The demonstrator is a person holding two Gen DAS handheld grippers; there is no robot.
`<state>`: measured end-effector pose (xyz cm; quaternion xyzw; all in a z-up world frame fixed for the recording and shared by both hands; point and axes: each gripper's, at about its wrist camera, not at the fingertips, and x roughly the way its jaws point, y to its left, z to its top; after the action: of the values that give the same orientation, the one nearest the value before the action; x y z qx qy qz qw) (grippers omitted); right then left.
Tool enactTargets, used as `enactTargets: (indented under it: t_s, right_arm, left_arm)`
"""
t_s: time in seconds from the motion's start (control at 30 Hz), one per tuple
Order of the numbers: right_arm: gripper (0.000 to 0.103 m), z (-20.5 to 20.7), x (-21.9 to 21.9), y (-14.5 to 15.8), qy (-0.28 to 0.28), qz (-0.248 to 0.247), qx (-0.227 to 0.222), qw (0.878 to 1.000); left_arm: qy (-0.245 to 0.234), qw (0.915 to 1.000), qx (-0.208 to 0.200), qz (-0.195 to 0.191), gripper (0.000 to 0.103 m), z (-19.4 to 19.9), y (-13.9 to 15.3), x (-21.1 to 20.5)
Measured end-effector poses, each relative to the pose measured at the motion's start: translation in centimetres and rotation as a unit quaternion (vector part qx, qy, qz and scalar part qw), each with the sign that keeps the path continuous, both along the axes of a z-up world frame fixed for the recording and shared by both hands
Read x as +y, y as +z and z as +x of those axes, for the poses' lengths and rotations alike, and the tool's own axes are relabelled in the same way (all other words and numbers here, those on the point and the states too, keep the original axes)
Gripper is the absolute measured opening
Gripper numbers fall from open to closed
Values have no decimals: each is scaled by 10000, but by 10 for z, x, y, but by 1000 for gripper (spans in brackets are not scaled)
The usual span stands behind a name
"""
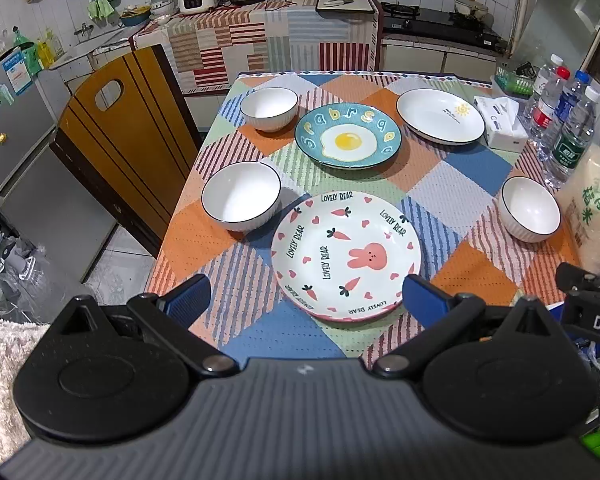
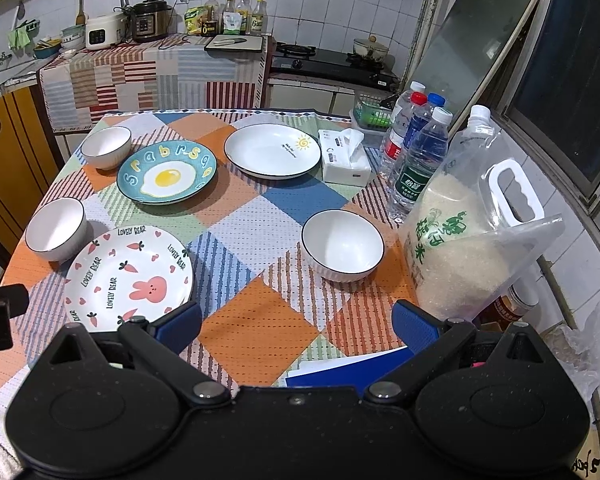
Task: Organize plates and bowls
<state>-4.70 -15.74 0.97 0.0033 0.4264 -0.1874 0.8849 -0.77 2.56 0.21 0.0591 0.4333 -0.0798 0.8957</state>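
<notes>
the task looks to be at its very start: nothing is stacked yet, and all the dishes lie spread on the checked tablecloth (image 1: 452,168). the left gripper (image 1: 306,298) hangs above the near edge of the table with its fingers wide apart and holds nothing; the rabbit plate (image 1: 346,254) lies just in front of it, between the two blue pads. the right gripper (image 2: 296,320) is also spread wide and empty, above the near right part of the table, and the nearest dish to it is the right bowl (image 2: 342,246)

the other dishes are apart from each other: the egg plate (image 1: 348,136) in the middle, the sun plate (image 1: 440,116) at the far right, the far bowl (image 1: 269,109) at the far left, and the left bowl (image 1: 241,197) just beside the rabbit plate, maybe touching its rim. a rice bag (image 2: 464,240), water bottles (image 2: 418,152) and a tissue pack (image 2: 344,156) stand along the right side

probably the next move is to go down on one rim, close on it, and carry that dish onto another of the same kind. the rim is thin and smooth, so the grip needs to be deep enough, and the right gripper should keep away from the rice bag
</notes>
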Motion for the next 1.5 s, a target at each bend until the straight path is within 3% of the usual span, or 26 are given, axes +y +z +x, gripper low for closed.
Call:
enactTargets:
  t_s: [0.43, 0.7, 0.8, 0.9, 1.0, 1.17, 1.23, 1.37, 1.47, 1.5]
  right_arm:
    - [102, 0, 2, -1, 69, -21, -71, 9999]
    - [102, 2, 2, -16, 556, 83, -986, 9935]
    - [102, 12, 1, -35, 819, 300, -1075, 9904]
    - [100, 27, 3, -57, 1017, 575, -986, 9882]
    - [94, 46, 3, -85, 1152, 921, -956, 9844]
    - [81, 81, 0, -139, 1204, 1699, -720, 9754]
    - [67, 93, 0, -160, 1123, 1925, -587, 9731]
    - [58, 107, -6, -193, 901, 2422, -532, 9646]
    - [41, 111, -12, -208, 711, 2754, -461, 9576]
    - [28, 111, -13, -211, 691, 2838, -452, 9553]
  left_arm:
    - [-38, 10000, 55, -26, 103, 4, -4, 1]
    - [-192, 9987, -471, 66, 103, 22, -24, 20]
    - [-151, 9995, -286, -44, 103, 41, -42, 30]
    - [-30, 9992, 185, -342, 102, 67, -73, 40]
    - [90, 9966, 697, -429, 98, 93, -112, 46]
    - [-209, 9946, 947, -359, 87, 113, -157, 40]
    - [-219, 9929, 1089, -435, 83, 120, -171, 39]
    - [-318, 9906, 1277, -381, 71, 130, -189, 36]
    - [-432, 9896, 1297, -449, 62, 131, -196, 38]
    - [-451, 9888, 1318, -533, 60, 131, -197, 39]
